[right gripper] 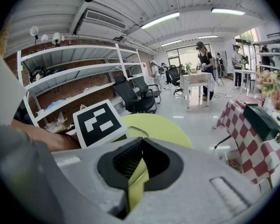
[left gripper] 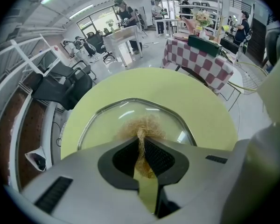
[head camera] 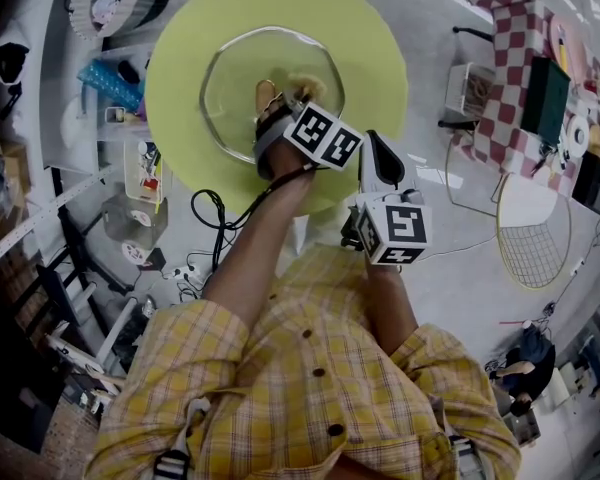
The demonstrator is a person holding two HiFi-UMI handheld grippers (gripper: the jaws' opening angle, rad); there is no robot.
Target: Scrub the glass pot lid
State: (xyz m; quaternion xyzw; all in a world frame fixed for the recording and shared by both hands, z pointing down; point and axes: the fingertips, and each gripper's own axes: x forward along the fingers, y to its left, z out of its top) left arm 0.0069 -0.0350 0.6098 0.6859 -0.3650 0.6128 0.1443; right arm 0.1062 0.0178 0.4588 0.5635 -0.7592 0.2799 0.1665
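The glass pot lid (head camera: 242, 88) lies flat on a round yellow-green table (head camera: 375, 48). My left gripper (head camera: 285, 103) hangs over the lid's near side, shut on a golden fibrous scrubber (head camera: 302, 86) that presses on the glass. In the left gripper view the scrubber (left gripper: 144, 125) bunches out past the shut left gripper (left gripper: 142, 136) onto the lid (left gripper: 107, 122). My right gripper (head camera: 372, 140) floats at the table's near right edge, away from the lid. In its own view the right gripper (right gripper: 140, 146) is shut with nothing held, and the left gripper's marker cube (right gripper: 99, 122) is close by.
A red-checked table (head camera: 515, 28) with a dark box stands at the far right, and a wire frame (head camera: 535, 233) lies on the floor. Shelving (head camera: 40, 198) and cables (head camera: 210, 218) are at the left. People stand far off in the room.
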